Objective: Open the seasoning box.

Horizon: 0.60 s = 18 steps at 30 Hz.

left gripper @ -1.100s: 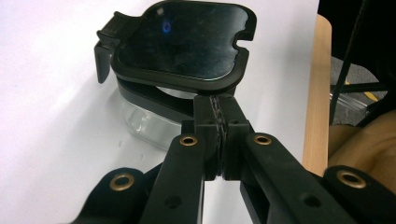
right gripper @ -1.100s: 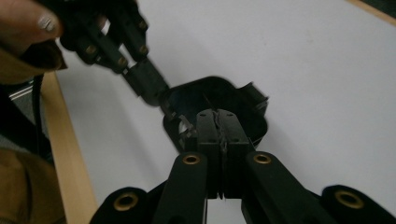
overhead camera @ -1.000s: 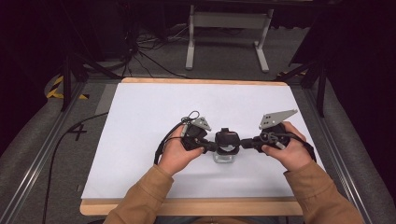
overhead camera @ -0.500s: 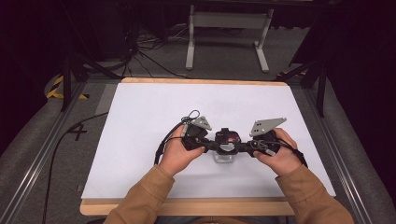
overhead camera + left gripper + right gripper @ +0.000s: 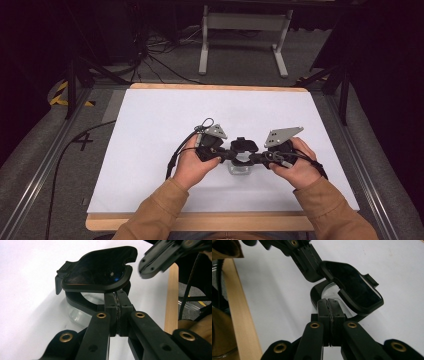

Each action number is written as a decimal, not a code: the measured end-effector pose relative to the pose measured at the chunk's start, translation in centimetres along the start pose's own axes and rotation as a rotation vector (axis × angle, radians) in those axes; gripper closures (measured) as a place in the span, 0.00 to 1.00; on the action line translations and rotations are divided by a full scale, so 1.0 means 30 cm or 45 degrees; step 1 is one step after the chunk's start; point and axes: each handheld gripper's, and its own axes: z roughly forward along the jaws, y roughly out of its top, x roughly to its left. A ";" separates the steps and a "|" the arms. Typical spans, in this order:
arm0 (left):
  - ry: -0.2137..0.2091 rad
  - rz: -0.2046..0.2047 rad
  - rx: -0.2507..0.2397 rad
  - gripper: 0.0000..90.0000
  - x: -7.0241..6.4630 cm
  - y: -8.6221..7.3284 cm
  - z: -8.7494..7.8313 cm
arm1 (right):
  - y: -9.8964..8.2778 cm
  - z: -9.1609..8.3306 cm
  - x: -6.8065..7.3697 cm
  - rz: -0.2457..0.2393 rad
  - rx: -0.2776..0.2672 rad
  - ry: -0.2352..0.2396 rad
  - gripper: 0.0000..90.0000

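Observation:
A small clear container [image 5: 240, 169] with a black rim [image 5: 75, 298] sits on the white sheet between the two hands. Its black flip lid [image 5: 100, 267] stands raised. My left gripper [image 5: 116, 296] is shut, and its tips lie across the rim just under the lid. My right gripper [image 5: 329, 302] is shut too. It crosses the rim [image 5: 315, 296] from the opposite side, with the lid [image 5: 354, 288] tilted up beside it. Nothing shows between either pair of jaws. In the high view the left gripper [image 5: 230, 154] and right gripper [image 5: 253, 158] meet at the lid [image 5: 243, 144].
A white sheet [image 5: 165, 125] covers the wooden table, whose front edge [image 5: 200, 221] runs close to the person's sleeves. Cables and a metal stand [image 5: 243, 22] lie on the floor beyond the far edge. Rails run along both sides.
The right hand has moved left, bringing its gripper in to the container. The left hand has barely shifted.

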 end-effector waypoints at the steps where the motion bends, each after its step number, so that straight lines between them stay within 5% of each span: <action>1: -0.001 0.000 0.000 0.99 0.000 0.000 0.000 | -0.003 0.005 -0.002 0.010 0.000 -0.011 1.00; 18: 0.033 0.043 0.039 1.00 -0.017 -0.006 0.044 | 0.081 -0.020 -0.050 0.024 -0.145 -0.102 1.00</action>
